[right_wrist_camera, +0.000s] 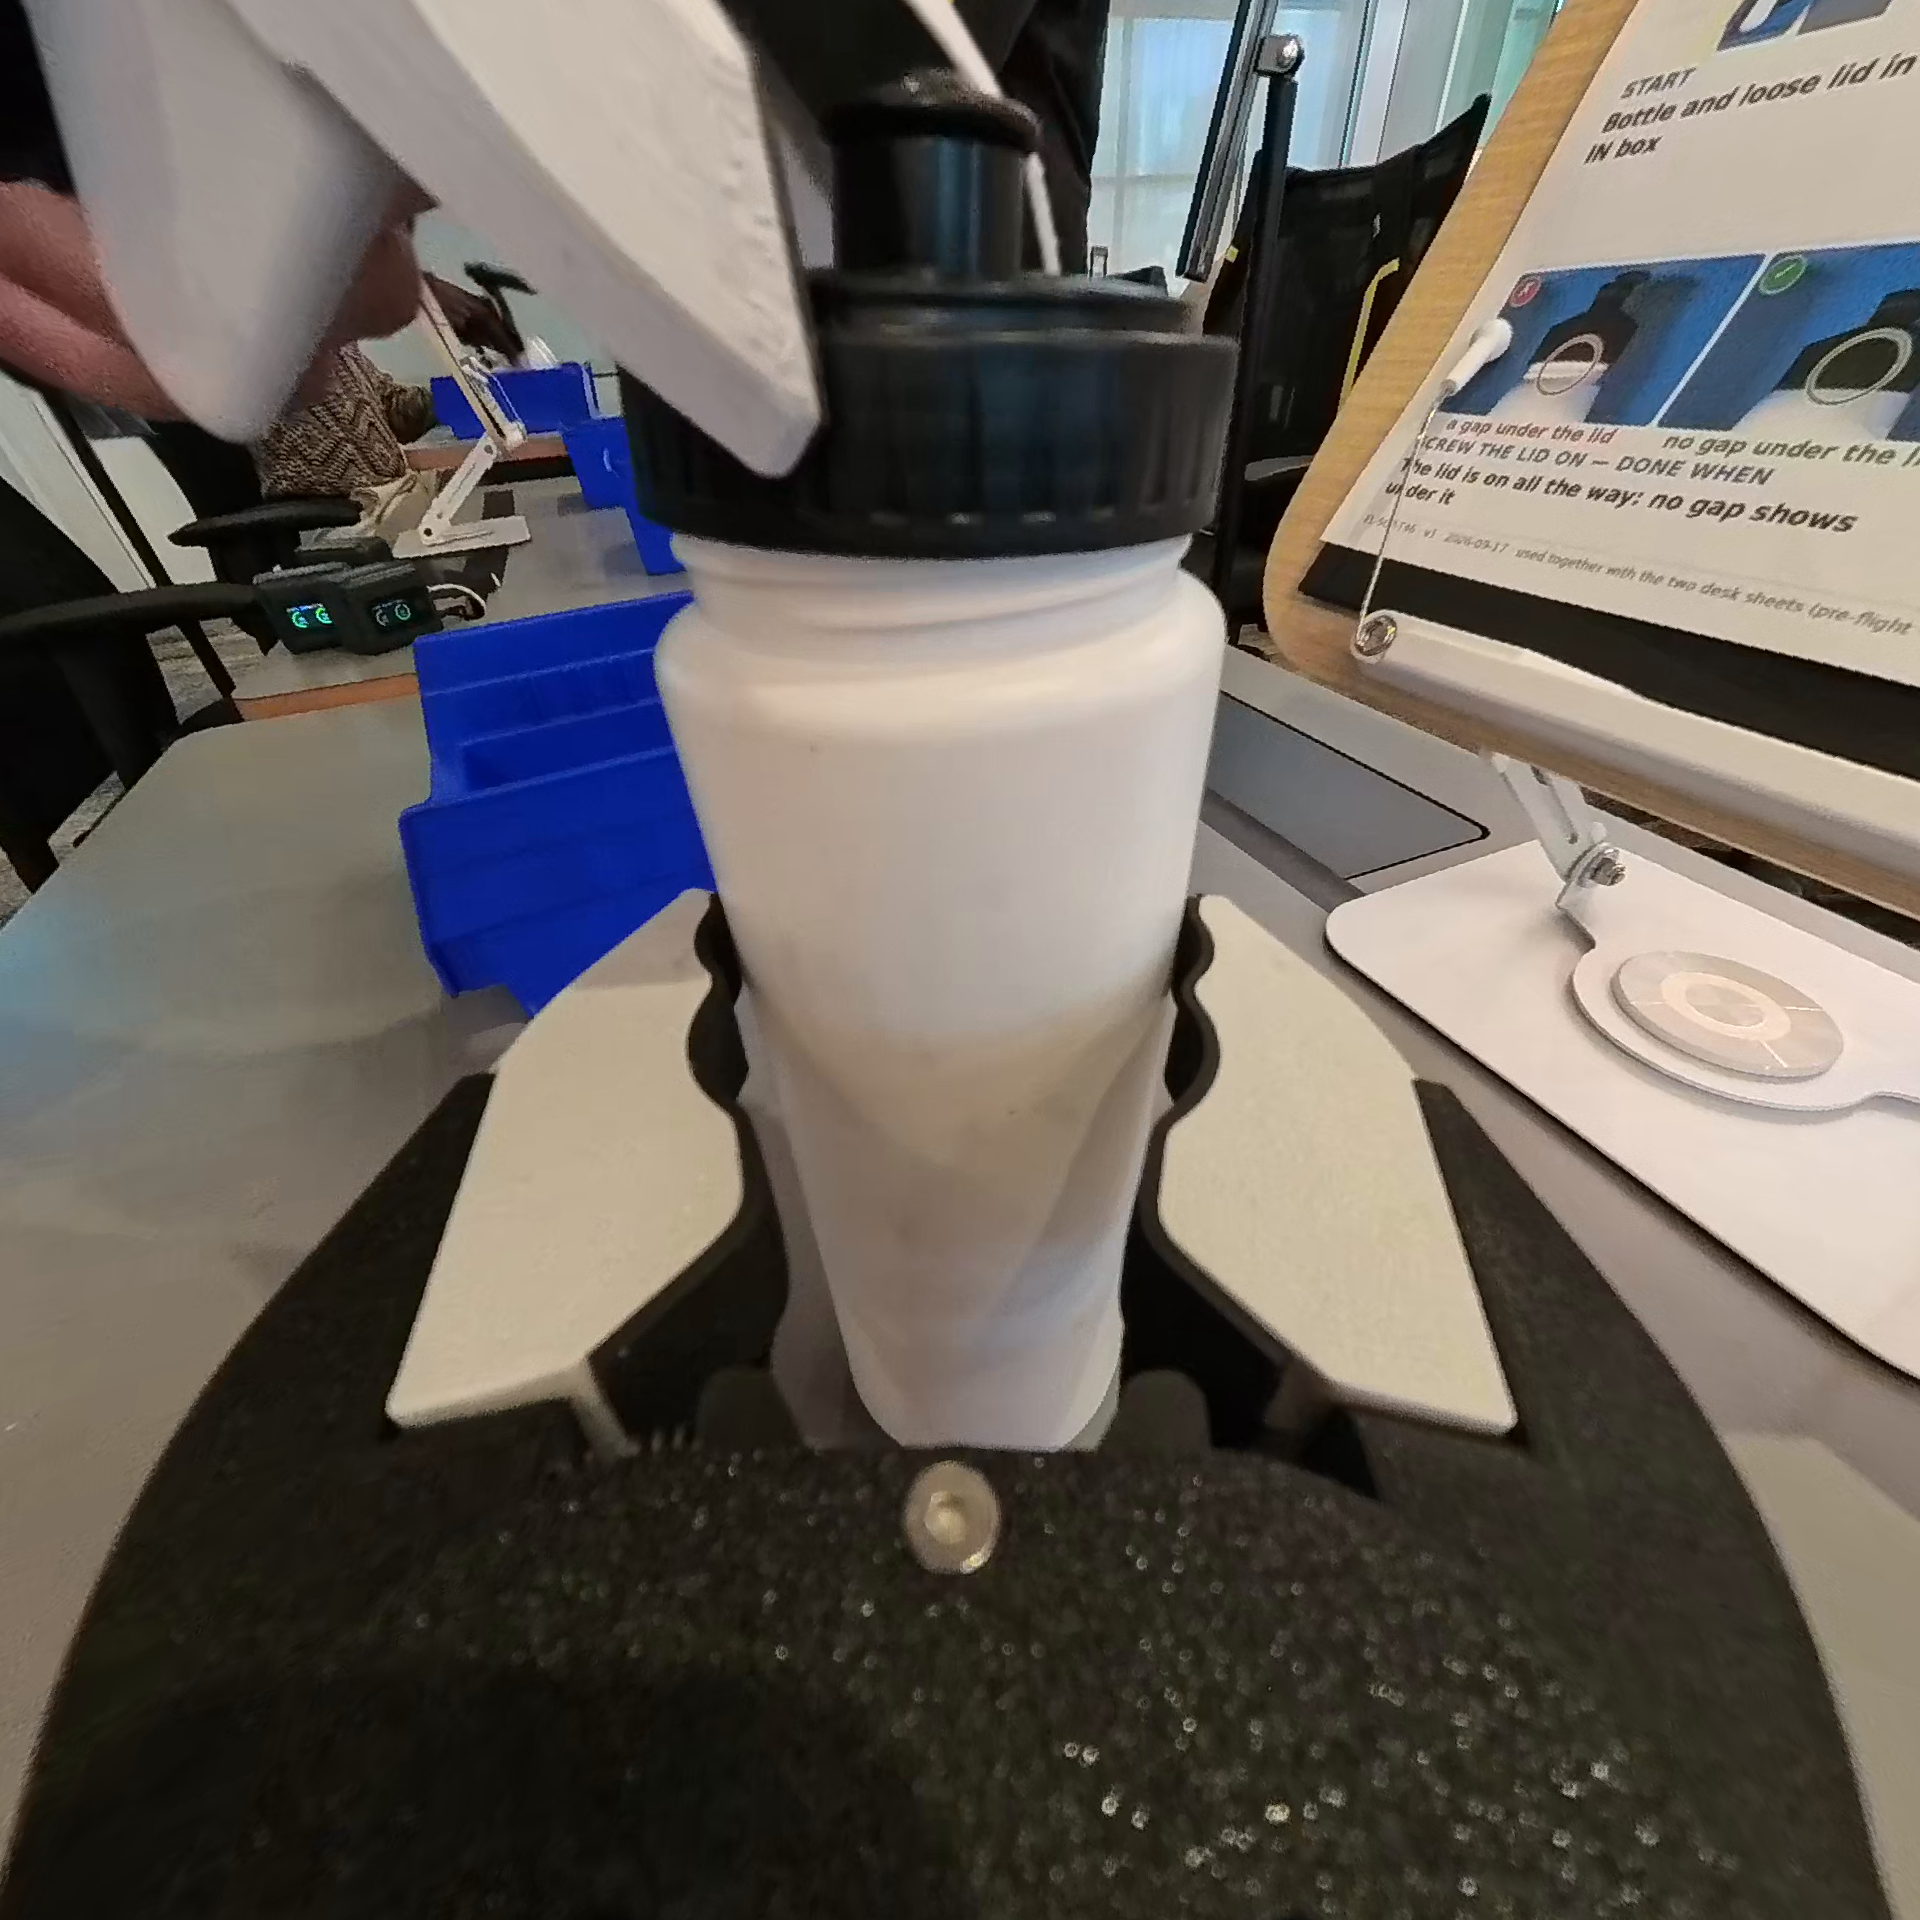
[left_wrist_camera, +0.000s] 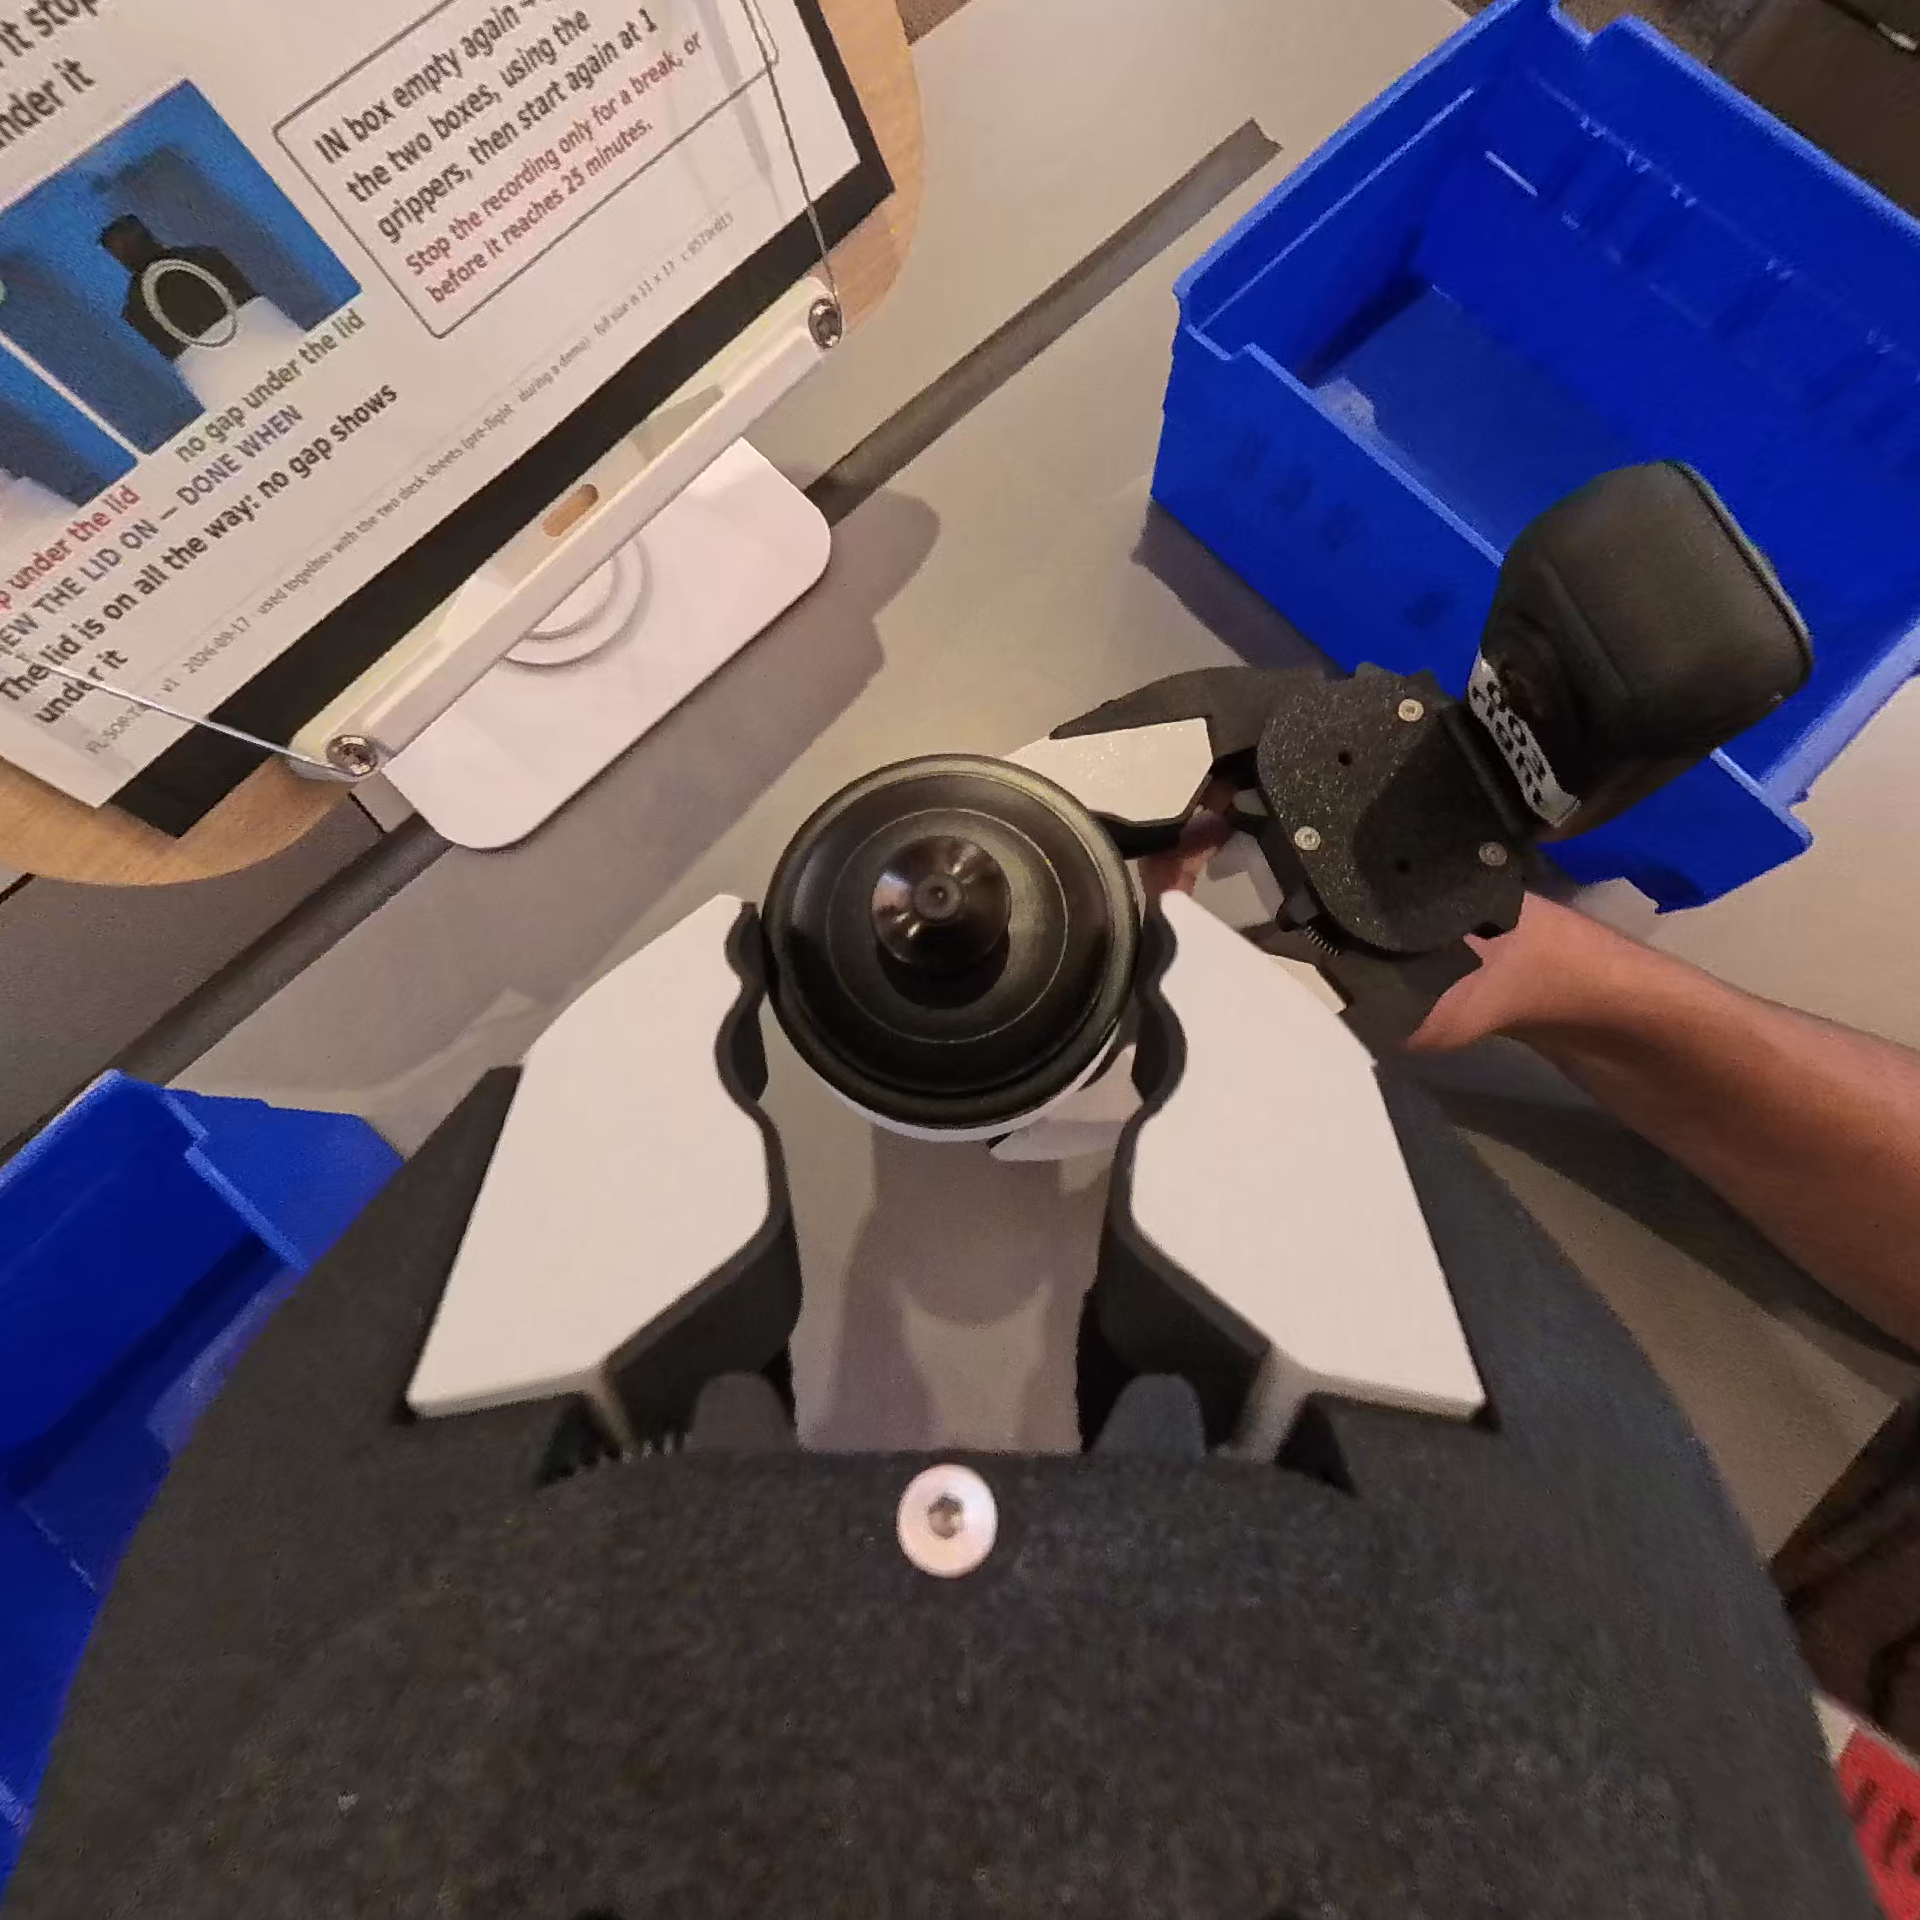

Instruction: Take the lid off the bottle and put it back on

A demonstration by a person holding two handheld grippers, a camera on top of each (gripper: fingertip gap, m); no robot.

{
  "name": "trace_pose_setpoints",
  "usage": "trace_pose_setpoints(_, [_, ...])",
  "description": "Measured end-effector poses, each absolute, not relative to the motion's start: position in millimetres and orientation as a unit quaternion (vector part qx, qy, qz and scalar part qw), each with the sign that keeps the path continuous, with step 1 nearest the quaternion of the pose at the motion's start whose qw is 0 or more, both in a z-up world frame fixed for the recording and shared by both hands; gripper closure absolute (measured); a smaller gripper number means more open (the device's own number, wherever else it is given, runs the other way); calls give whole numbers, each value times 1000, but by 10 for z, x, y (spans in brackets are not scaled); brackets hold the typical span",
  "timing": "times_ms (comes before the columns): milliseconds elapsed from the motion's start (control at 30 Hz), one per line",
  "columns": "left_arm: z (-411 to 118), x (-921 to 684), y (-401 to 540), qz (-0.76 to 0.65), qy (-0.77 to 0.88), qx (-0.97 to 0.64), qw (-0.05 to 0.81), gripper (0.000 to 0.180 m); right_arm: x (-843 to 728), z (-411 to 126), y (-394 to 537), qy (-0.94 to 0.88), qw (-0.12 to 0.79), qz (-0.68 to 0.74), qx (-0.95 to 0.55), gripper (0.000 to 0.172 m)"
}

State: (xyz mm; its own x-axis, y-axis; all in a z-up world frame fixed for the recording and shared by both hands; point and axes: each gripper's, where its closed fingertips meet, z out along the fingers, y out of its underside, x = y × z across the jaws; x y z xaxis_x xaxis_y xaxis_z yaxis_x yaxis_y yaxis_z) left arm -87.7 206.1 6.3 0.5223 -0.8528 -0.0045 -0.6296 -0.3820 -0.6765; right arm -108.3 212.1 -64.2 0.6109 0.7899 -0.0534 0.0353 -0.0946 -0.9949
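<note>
A white bottle [right_wrist_camera: 945, 883] stands upright with a black lid [right_wrist_camera: 987, 416] on its neck. A narrow band of neck shows under the lid. My right gripper [right_wrist_camera: 956, 925] is shut on the bottle's body, with both pads pressed against its sides. In the left wrist view I look straight down on the lid [left_wrist_camera: 951, 935]. My left gripper [left_wrist_camera: 951, 914] is shut on the lid, with a pad touching each side of its rim. One of its white fingers [right_wrist_camera: 582, 208] shows against the lid in the right wrist view. The right gripper [left_wrist_camera: 1195, 862] comes in from the right, below the lid.
An empty blue bin [left_wrist_camera: 1558, 364] stands at the back right and another [left_wrist_camera: 125, 1299] at the near left. An instruction board [left_wrist_camera: 416, 260] on a white-based stand [left_wrist_camera: 623, 665] is close behind the bottle. A person's hand [left_wrist_camera: 1558, 1018] holds the right gripper. The table [left_wrist_camera: 987, 582] is grey.
</note>
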Motion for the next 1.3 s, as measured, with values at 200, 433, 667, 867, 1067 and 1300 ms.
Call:
trace_pose_setpoints(200, [47, -893, 2073, -137, 397, -834, 356, 112, -1094, -644, 2123, -308, 597, 312, -672, 92])
trace_pose_setpoints(433, [50, -882, 2059, -146, 387, -825, 385, 112, -1087, -646, 2113, -308, 597, 307, -674, 92])
trace_pose_setpoints(667, [40, -879, 2043, -169, 486, -787, 341, 112, -1089, -645, 2115, -308, 599, 310, -671, 92])
trace_pose_setpoints(867, [34, -878, 2004, -201, 588, -720, 308, 112, -1089, -642, 2107, -312, 602, 315, -663, 92])
trace_pose_setpoints(1067, [28, -886, 1988, -219, 670, -656, 271, 112, -1098, -638, 2100, -315, 604, 336, -651, 92])
trace_pose_setpoints(1300, [21, -898, 1967, -244, 749, -574, 224, 112, -1098, -642, 2098, -309, 605, 339, -651, 92])
